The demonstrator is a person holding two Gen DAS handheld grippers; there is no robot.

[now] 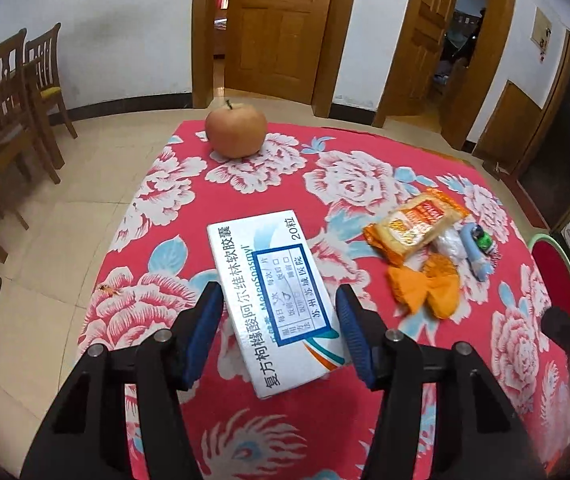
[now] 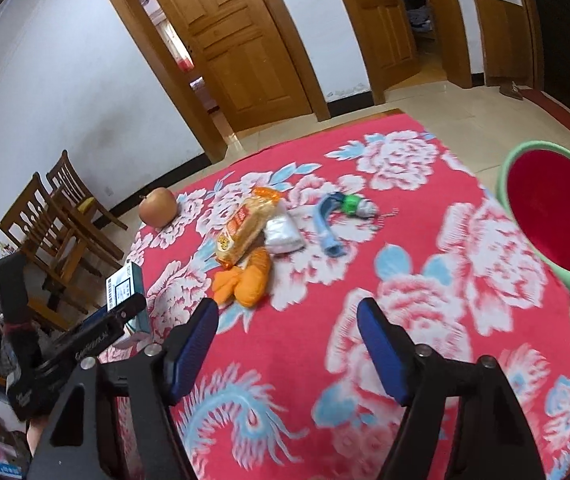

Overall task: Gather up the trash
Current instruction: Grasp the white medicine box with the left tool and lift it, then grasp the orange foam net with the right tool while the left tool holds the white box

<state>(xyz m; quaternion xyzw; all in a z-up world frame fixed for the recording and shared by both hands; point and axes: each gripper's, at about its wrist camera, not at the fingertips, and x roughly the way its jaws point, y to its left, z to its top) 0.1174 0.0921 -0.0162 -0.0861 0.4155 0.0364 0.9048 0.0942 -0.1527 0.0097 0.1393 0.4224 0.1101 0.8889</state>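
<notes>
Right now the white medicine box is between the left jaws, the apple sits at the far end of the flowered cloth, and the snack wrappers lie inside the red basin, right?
Not quite. The snack wrappers lie on the flowered cloth, not in the red basin, as the right wrist view shows. The white medicine box and the apple are as you say.

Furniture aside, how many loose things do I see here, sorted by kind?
Fruit: 1, round tan apple
Boxes: 1, white cardboard medicine box
Wrappers and bags: 3, orange snack packet, crumpled orange wrapper, clear plastic bag
Tubes: 1, pale blue tube with green end
Basins: 1, red basin with green rim
Total: 7
</notes>
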